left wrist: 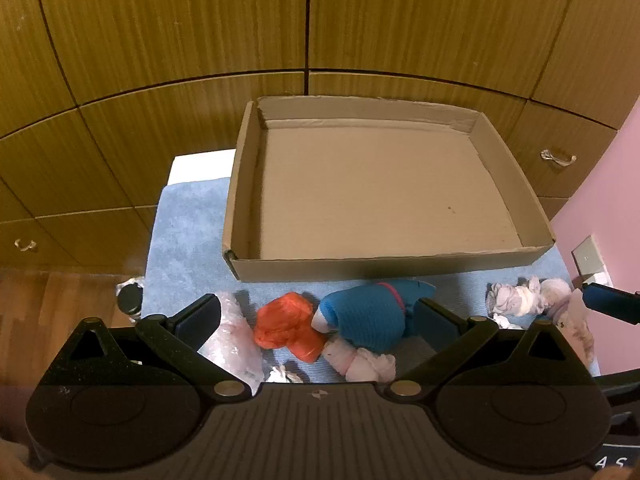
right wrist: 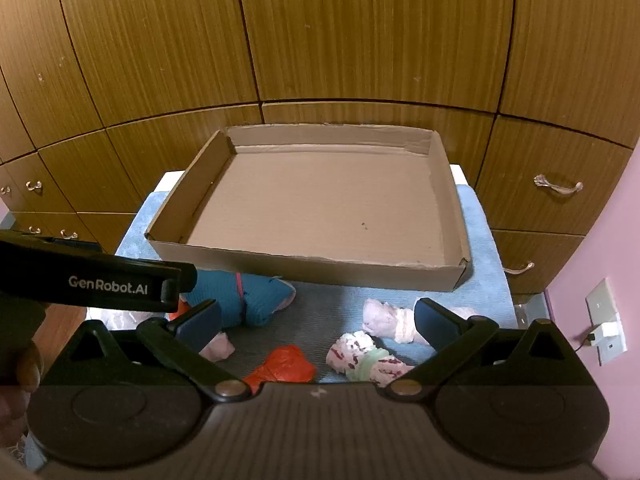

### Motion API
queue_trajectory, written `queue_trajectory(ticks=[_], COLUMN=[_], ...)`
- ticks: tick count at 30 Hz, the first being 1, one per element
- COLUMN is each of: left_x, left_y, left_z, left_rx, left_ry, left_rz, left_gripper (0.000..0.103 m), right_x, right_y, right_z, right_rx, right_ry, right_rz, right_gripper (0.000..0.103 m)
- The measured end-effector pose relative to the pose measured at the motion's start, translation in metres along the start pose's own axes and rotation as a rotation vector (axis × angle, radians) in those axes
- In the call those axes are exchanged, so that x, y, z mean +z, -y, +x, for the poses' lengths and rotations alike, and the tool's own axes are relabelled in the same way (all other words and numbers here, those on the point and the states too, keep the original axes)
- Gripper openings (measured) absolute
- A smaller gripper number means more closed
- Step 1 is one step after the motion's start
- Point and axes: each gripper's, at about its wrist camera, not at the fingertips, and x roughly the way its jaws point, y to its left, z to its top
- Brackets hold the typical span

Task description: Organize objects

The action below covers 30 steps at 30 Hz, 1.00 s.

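Observation:
An empty shallow cardboard box (left wrist: 516,184) (right wrist: 448,188) lies on a blue cloth (left wrist: 188,240) (right wrist: 476,280). In front of it lie rolled bundles: a teal one with a pink band (left wrist: 368,316) (right wrist: 256,300), an orange one (left wrist: 288,326) (right wrist: 284,368), a pale pink one (left wrist: 362,362) (right wrist: 388,318), a white-pink-green one (right wrist: 360,354), and a clear plastic wrap (left wrist: 234,340). My left gripper (left wrist: 318,318) hovers open above the orange and teal bundles. My right gripper (right wrist: 318,320) is open over the bundles, holding nothing.
Wooden cabinet doors with drawer handles (left wrist: 558,158) (right wrist: 558,188) rise behind the box. A pink wall with a socket (right wrist: 606,320) stands on the right. More pale bundles (left wrist: 532,298) lie at the cloth's right edge. The left gripper's body (right wrist: 100,284) crosses the right wrist view.

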Motion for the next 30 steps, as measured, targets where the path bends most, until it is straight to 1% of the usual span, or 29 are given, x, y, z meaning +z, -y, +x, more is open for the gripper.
queue_trajectory(ticks=[14,22,30], left_x=[0.0002,-0.0008,-0.0008], left_y=[0.0013,0.0011,0.0016], left_z=[-0.0015,-0.0031,-0.0039], left_rx=[-0.014,-0.030,-0.030], left_ry=[-0.003,-0.002,-0.005], left_rz=[-0.010,-0.016,-0.023], left_gripper=[0.102,0.102,0.102], right_x=[0.0027,0.0032,0.0021], right_y=[-0.0078,-0.0089,-0.0073], right_z=[-0.0018,-0.0038,-0.0049], right_rx=[0.000,0.002,0.011], right_ry=[-0.003,-0.002,-0.002], right_rz=[-0.005,-0.006,-0.007], right_gripper=[0.103,0.103,0.103])
